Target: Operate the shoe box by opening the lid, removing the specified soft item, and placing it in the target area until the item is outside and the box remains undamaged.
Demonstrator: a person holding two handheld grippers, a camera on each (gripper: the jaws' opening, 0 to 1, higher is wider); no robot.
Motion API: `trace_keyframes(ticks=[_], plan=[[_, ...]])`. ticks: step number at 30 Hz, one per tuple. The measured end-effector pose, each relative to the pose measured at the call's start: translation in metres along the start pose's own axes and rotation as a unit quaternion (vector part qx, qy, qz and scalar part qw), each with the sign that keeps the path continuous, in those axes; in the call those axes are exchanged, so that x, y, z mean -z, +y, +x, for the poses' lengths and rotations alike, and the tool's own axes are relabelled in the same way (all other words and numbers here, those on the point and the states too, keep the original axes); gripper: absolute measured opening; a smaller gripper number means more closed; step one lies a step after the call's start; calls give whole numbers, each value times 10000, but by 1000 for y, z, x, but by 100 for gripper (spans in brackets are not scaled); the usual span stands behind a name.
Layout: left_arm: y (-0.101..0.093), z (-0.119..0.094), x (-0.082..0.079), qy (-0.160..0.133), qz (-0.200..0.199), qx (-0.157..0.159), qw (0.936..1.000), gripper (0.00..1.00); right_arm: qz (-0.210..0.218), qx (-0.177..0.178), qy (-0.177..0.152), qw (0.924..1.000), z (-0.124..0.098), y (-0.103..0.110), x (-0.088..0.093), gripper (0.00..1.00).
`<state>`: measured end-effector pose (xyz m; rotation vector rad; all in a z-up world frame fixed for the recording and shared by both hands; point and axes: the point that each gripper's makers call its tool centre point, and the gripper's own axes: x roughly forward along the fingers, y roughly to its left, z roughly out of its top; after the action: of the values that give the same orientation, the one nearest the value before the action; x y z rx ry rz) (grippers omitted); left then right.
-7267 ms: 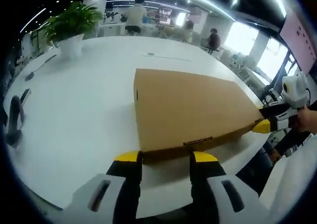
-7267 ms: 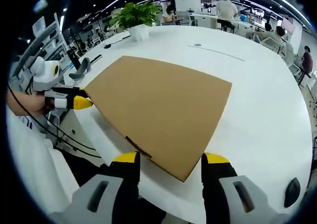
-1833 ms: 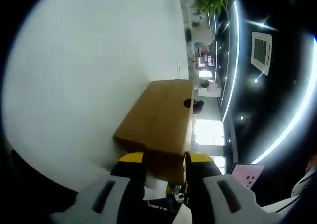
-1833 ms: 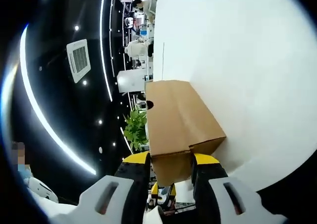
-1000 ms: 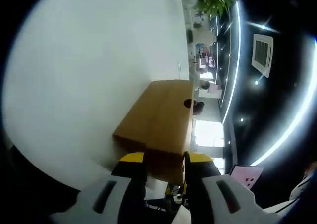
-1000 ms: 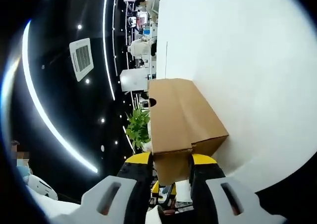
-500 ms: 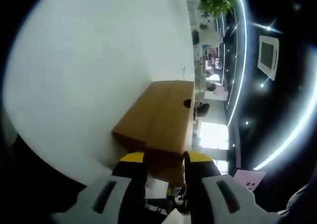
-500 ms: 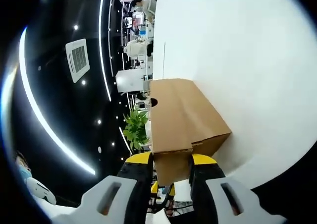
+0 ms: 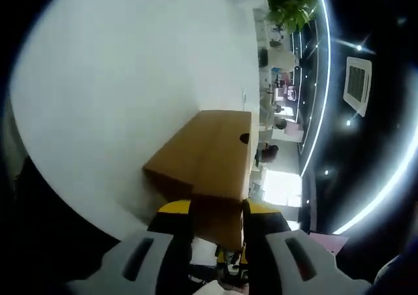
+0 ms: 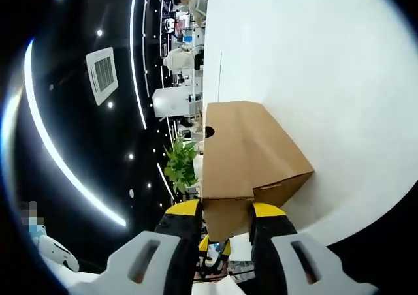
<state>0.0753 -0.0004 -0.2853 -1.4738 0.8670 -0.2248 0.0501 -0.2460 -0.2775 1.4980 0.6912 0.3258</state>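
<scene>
Left gripper: the left gripper (image 9: 216,211), with grey body and yellow-tipped jaws, is seen at the bottom of the left gripper view. Its jaws are clamped on a flap at the near end of the brown cardboard shoe box (image 9: 206,158).

Right gripper: the right gripper (image 10: 225,213), of the same grey and yellow build, is seen at the bottom of the right gripper view. Its jaws are clamped on the brown flap of the shoe box (image 10: 245,161) at its near end.

Shoe box: the box is held between the two grippers, one at each end. A round dark hole is seen in the side panel in both views. Whether the box touches the table cannot be told.

Lid: the lid is seen closed; no opening is visible.

Soft item: nothing of the box's contents can be seen.

White table: the broad white tabletop (image 9: 130,79) is seen beside the box in the left gripper view, and again in the right gripper view (image 10: 326,66). Both views are strongly rolled.

Background: a green potted plant (image 10: 181,166) is seen just beyond the box in the right gripper view, and a plant (image 9: 287,4) at the far table edge in the left gripper view. A square ceiling vent (image 10: 103,75) and curved light strips are seen overhead.
</scene>
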Motion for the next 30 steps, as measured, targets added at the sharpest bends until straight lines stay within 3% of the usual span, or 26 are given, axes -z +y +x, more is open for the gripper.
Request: trace_keyframes(ticks=[5,13,20,30], plan=[[-2,-1,0,-5,-73,-18,10000,29,-182,-277,-46,9994,-3,2,-1,26],[-8,-4,0,20,-54,-15,10000,29,-106,-437,67,9990,-4,8,-1,26],[-18,-8,4,148,448,98,9988,29,-265,-512,63,9983,-2,21,5,25],[-29,-9,6,252,858,154,9959,29,-340,-634,-52,9974,-3,29,2,20]])
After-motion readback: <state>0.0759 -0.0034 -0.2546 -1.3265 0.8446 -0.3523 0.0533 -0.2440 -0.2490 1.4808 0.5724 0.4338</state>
